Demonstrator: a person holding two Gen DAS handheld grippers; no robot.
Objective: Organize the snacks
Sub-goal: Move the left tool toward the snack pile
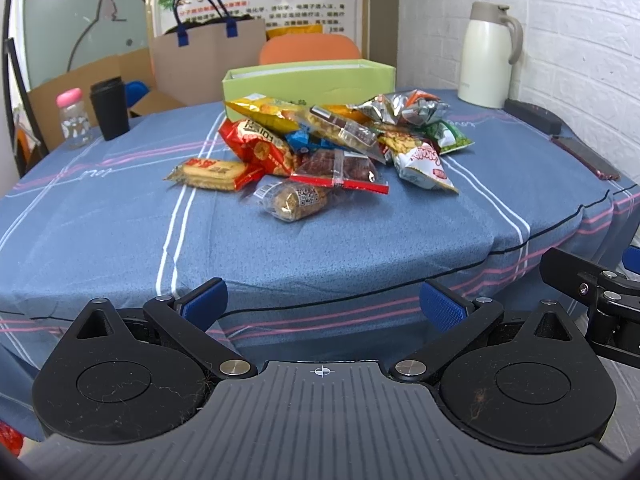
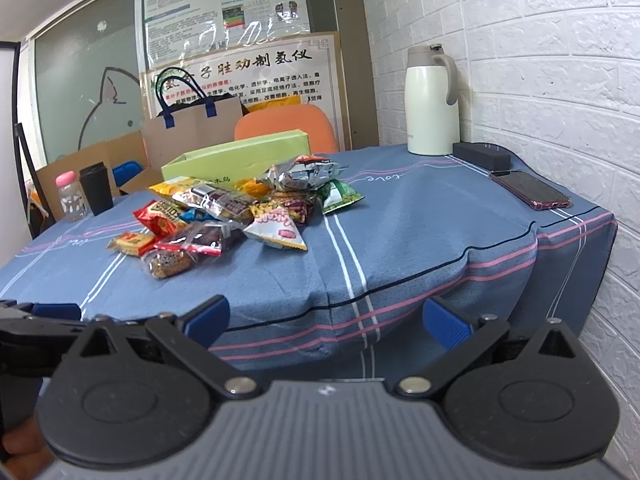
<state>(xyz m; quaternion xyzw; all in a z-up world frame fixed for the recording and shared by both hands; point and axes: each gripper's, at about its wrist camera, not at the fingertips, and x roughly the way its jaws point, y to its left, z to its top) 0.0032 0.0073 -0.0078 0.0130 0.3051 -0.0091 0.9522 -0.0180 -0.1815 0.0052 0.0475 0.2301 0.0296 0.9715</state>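
A pile of snack packets (image 1: 320,140) (image 2: 236,208) lies on the blue tablecloth (image 1: 120,220) (image 2: 400,232), in front of an open light-green box (image 1: 308,80) (image 2: 240,156). Nearest in the left wrist view is a clear packet of brown cake (image 1: 292,200); a yellow biscuit pack (image 1: 212,174) lies at the pile's left. My left gripper (image 1: 324,306) is open and empty, short of the table's front edge. My right gripper (image 2: 326,322) is also open and empty, at the same edge, further right. Part of the right gripper's body shows at the left wrist view's right side.
A cream thermos jug (image 1: 490,54) (image 2: 432,100), a black case (image 2: 482,156) and a phone (image 2: 530,190) sit at the back right by the white brick wall. A black cup (image 1: 109,108) and pink-capped bottle (image 1: 74,118) stand at the back left. A paper bag (image 1: 208,64) and orange chair (image 1: 310,50) are behind.
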